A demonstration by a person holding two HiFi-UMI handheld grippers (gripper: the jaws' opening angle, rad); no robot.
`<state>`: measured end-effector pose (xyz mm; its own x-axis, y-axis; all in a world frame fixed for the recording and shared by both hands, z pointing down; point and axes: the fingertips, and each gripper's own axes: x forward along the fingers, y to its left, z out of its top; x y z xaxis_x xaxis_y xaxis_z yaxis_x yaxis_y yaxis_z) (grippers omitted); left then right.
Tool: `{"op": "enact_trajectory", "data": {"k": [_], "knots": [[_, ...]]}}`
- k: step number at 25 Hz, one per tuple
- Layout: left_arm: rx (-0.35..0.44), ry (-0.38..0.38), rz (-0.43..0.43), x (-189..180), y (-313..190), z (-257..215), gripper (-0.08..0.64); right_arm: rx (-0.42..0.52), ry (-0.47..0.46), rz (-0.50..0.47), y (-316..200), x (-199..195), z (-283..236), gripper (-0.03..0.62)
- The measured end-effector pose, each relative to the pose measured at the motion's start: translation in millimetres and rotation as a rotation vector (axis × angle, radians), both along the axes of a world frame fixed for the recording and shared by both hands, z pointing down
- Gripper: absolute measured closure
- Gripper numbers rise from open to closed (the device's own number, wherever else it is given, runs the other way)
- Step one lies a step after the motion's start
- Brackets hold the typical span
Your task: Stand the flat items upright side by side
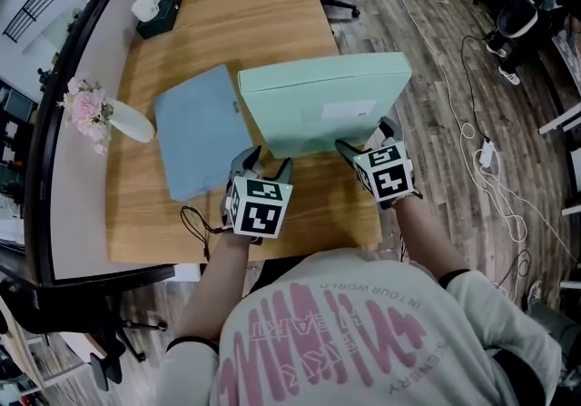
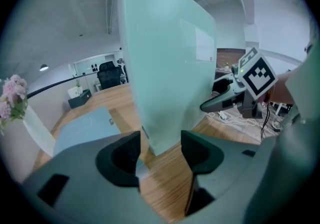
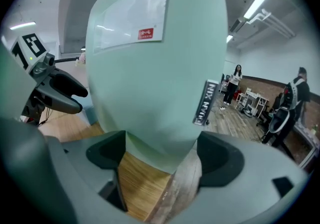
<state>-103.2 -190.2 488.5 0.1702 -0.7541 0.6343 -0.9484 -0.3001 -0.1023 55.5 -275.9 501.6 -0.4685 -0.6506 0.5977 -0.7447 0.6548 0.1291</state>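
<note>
Presently the mint-green box file stands on its long lower edge at the front right of the worktop, its broad labelled face turned toward the person. The left tool is clamped on its lower left corner and the right tool is clamped across its lower right end. Gripping it low at both ends looks meant to steady the tall, narrow-based box against toppling, while the blue folder lies flat just beside it on the left, probably the next item to be raised alongside.
</note>
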Motion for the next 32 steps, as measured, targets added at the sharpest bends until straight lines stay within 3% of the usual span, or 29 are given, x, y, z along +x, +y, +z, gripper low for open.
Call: {"op": "enact_trajectory", "data": {"k": [7, 12, 15, 19, 22, 27, 32], "knots": [[-0.008, 0.103, -0.06, -16.5, 10.1, -7.4, 0.302, -0.07, -0.052, 0.058, 4.5, 7.3, 2.1, 0.145], [-0.004, 0.18, -0.141, -63.2, 31.9, -9.5, 0.302, -0.173, -0.008, 0.096, 38.1, 17.8, 17.1, 0.13], [-0.002, 0.25, -0.178, -88.8, 48.3, -9.6, 0.302, -0.288, 0.009, 0.091, 77.3, 5.3, 34.1, 0.13], [0.005, 0.322, -0.239, -132.6, 67.8, -9.0, 0.298, -0.437, -0.062, 0.094, 129.0, -43.7, 53.6, 0.13], [0.004, 0.359, -0.257, -169.2, 83.7, -9.7, 0.29, -0.483, -0.14, 0.086, 151.9, -96.2, 54.9, 0.13], [-0.003, 0.394, -0.258, -233.5, 108.2, -4.1, 0.29, -0.462, -0.251, 0.084, 165.7, -181.3, 38.9, 0.138], [-0.039, 0.452, -0.262, -267.4, 123.0, 3.3, 0.241, -0.391, -0.276, 0.129, 163.6, -221.6, 21.1, 0.169]]}}
